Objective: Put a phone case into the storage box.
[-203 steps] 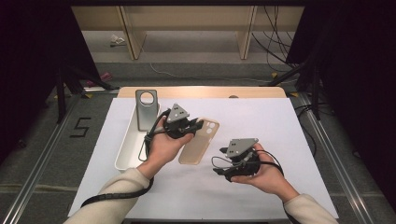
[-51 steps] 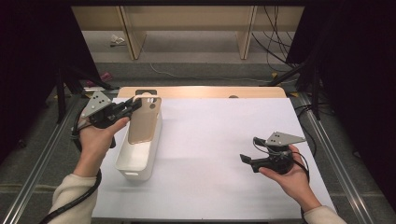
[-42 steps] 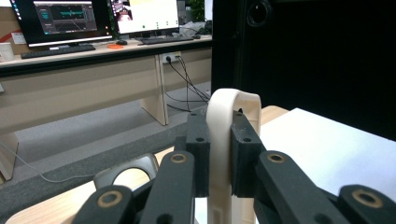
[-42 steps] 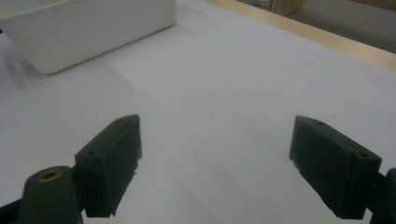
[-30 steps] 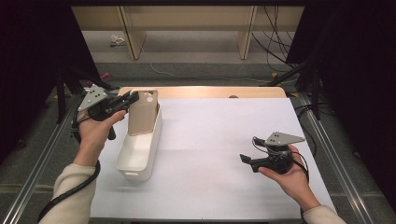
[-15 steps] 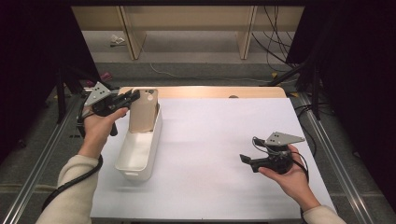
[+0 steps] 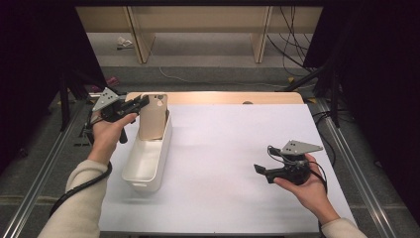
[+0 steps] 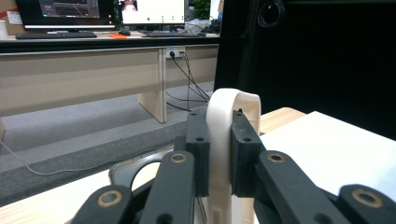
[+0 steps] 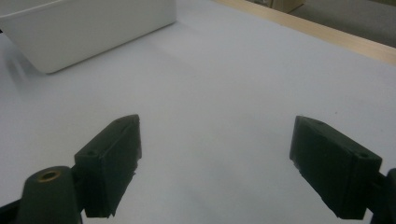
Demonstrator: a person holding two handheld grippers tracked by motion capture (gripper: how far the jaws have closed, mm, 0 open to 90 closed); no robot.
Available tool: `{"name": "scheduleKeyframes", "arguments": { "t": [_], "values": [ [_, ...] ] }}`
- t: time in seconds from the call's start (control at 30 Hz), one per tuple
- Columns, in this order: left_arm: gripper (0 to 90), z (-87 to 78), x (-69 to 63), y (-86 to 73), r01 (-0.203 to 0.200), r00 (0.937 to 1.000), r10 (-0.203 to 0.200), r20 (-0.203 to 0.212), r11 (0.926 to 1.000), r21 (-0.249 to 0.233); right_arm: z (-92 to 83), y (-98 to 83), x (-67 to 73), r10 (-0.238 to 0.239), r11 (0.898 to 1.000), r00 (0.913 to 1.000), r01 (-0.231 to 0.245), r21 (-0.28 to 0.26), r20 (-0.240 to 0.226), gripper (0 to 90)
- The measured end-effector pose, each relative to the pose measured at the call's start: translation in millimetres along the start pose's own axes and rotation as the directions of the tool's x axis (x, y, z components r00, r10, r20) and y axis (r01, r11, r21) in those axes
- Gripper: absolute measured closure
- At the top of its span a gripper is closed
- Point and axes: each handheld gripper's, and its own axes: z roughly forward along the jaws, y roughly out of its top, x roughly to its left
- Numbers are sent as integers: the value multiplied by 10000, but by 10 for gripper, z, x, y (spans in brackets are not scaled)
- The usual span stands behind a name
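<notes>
Between the clenched left tongs [image 8: 219, 158], a phone case [image 8: 224, 135] edge-on; right tongs [image 9: 215, 168] released.

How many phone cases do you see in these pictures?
1. The beige phone case stands upright at the far end of the white bin, gripped by the left tongs. Another could lie hidden inside the bin.
</notes>
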Motion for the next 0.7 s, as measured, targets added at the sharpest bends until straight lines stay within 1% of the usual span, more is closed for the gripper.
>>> {"name": "scheduleKeyframes", "arguments": {
  "t": [0.33,0.57,0.7],
  "values": [
    [804,49,74,-98,94,10000,-94,9,9996,258,3,-1,1,10,10000,10000,-10,30,-7,177],
    [803,86,114,-165,113,9999,-109,-91,9990,427,4,-1,2,13,10000,10000,-13,41,-13,177],
    [804,114,130,-209,176,9998,-174,-40,9984,541,6,-2,2,9,10000,10000,-8,61,-36,177]
  ]
}}
